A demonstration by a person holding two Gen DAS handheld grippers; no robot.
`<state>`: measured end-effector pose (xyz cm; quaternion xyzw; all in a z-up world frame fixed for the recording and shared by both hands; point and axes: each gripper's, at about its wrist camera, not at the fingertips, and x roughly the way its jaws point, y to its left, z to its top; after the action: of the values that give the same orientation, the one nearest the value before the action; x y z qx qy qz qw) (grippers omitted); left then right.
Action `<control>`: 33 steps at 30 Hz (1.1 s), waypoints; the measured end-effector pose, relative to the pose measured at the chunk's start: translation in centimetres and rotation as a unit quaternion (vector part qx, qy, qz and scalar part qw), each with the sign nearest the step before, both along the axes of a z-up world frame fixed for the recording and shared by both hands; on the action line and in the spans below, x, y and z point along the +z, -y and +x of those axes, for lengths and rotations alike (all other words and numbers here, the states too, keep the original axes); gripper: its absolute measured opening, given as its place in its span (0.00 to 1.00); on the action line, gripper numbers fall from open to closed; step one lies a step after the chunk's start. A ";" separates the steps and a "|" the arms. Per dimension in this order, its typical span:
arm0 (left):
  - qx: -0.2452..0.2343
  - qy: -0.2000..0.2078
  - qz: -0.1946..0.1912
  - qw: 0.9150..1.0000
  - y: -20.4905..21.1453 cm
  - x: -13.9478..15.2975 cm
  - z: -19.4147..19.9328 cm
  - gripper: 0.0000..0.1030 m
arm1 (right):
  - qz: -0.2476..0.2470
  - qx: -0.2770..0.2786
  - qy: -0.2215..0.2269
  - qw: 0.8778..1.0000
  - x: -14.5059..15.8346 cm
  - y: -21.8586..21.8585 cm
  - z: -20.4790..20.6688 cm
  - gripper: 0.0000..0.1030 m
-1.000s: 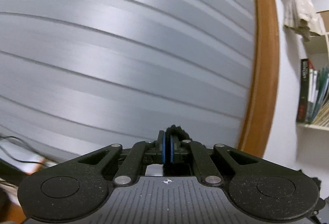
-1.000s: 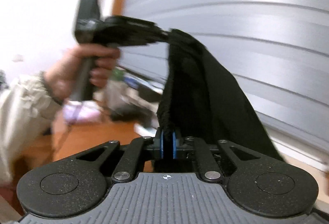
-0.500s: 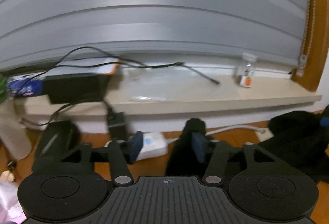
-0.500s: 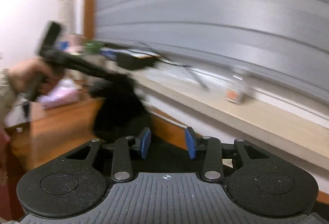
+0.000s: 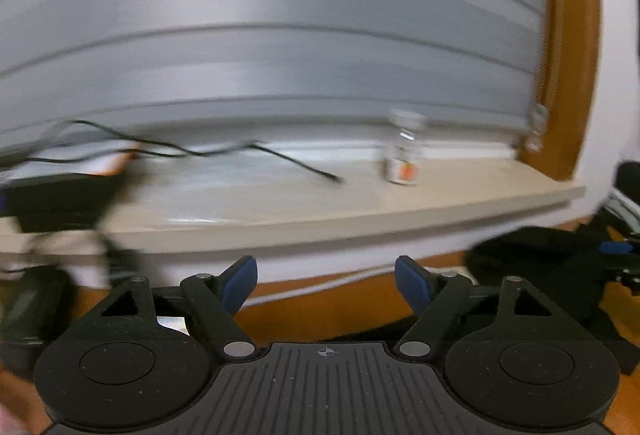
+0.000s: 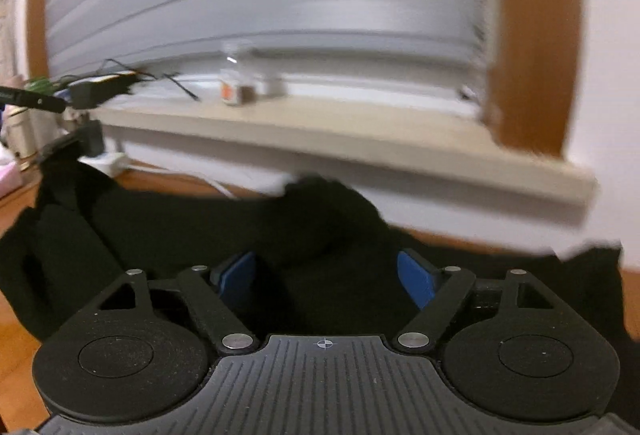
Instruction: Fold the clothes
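With both the left tongs (image 5: 326, 281) and right tongs (image 6: 328, 277) opening wide and gripping nothing, we risk the black garment (image 6: 192, 235), rumpled on the wooden desk (image 6: 16, 347) (below the windowsill (image 6: 320, 131)), settling creased.

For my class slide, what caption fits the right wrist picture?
Right gripper opening over black garment on wooden floor.

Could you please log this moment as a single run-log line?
left tool: opening, nothing between | right tool: opening above black garment | garment: lying rumpled on wooden floor
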<state>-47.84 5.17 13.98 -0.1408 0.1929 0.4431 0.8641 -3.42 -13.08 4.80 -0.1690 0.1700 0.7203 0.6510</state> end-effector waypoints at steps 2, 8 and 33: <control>-0.023 -0.002 -0.005 1.000 -0.2 -0.9 3.0 0.76 | -0.004 -0.019 -0.006 1.000 -0.8 0.7 1.5 0.73; -0.085 -0.005 -0.023 0.996 -0.5 -3.1 12.0 0.76 | 0.005 -0.065 -0.006 0.998 -0.9 2.1 5.4 0.71; -0.249 0.003 -0.055 0.967 2.4 -6.2 26.2 0.04 | -0.075 -0.131 -0.026 0.988 -4.9 0.2 16.0 0.15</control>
<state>-21.64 2.82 7.74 -0.1374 0.2433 0.2019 0.9387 12.60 -13.29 -0.11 -0.1743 0.2609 0.6185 0.7204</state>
